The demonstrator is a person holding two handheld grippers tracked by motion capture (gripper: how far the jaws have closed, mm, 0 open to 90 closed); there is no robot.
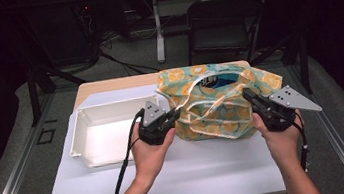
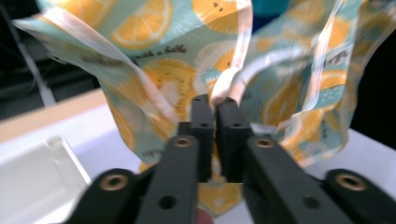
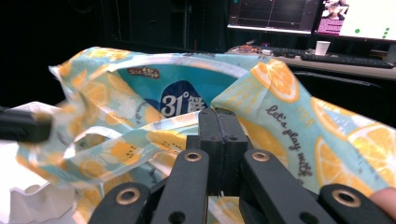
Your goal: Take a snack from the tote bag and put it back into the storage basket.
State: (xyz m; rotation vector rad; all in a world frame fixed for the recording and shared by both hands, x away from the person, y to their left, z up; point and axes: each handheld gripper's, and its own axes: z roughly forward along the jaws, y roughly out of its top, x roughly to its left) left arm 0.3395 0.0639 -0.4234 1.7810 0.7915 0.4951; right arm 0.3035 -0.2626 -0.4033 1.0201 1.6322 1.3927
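White tray (image 1: 101, 131) left of orange-print bag (image 1: 221, 103) on bench (image 1: 195, 174); chair (image 1: 221, 25) behind. L gripper (image 1: 176, 112) fingers clenched on bag handle (image 2: 229, 79), R gripper (image 1: 246, 93) fingers clenched on bag rim.

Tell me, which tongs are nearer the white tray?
Left. The left tongs sit right beside the white tray; the right tongs are across the orange-print bag.
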